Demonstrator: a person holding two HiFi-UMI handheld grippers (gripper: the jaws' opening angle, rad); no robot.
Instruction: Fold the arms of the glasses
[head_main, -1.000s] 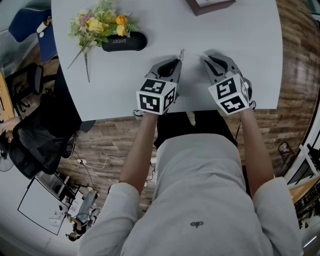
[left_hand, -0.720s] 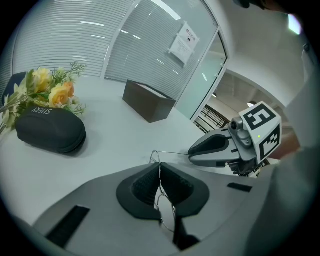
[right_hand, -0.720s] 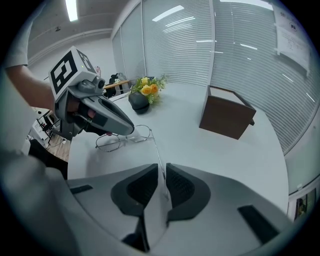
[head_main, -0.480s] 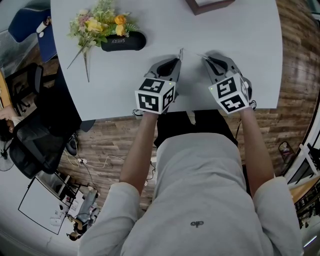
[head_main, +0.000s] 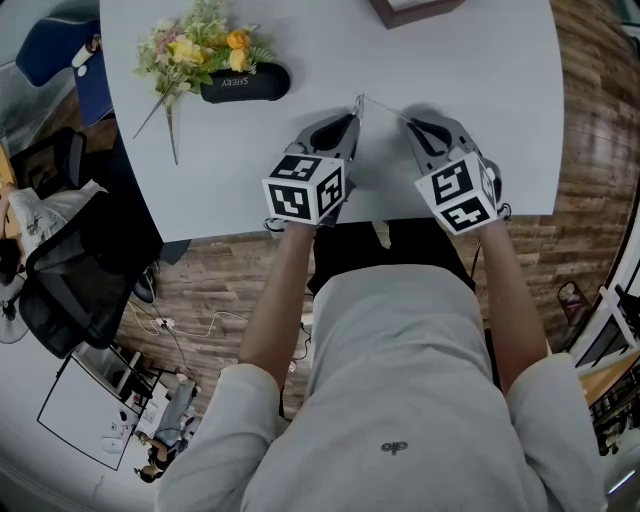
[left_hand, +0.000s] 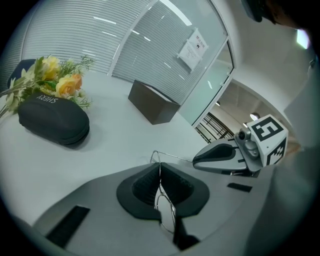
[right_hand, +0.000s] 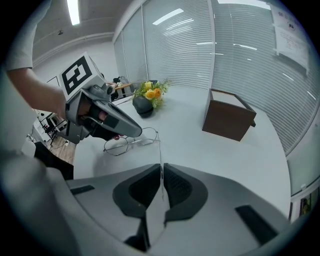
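Thin wire-rimmed glasses (head_main: 362, 102) hang just above the white table (head_main: 500, 100) between my two grippers. My left gripper (head_main: 356, 118) is shut on the frame: in the left gripper view a lens (left_hand: 165, 210) sits behind the pads and the rim wire passes between them. One arm (left_hand: 175, 156) stretches sideways from the hinge to my right gripper (head_main: 411, 122). In the right gripper view that arm (right_hand: 160, 155) runs straight into the narrow slot of the jaws, which are closing, and the pad tips meet the wire. The lenses (right_hand: 118, 146) show beside the left gripper (right_hand: 107, 120).
A black glasses case (head_main: 246, 82) lies at the back left, with a bunch of flowers (head_main: 200, 42) against it. A brown box (head_main: 415, 10) stands at the far edge. The table's near edge (head_main: 250, 228) runs just under my wrists.
The left gripper's marker cube has rolled slightly. The right gripper has shifted a little toward the glasses, and the arm wire now spans the gap between both grippers.
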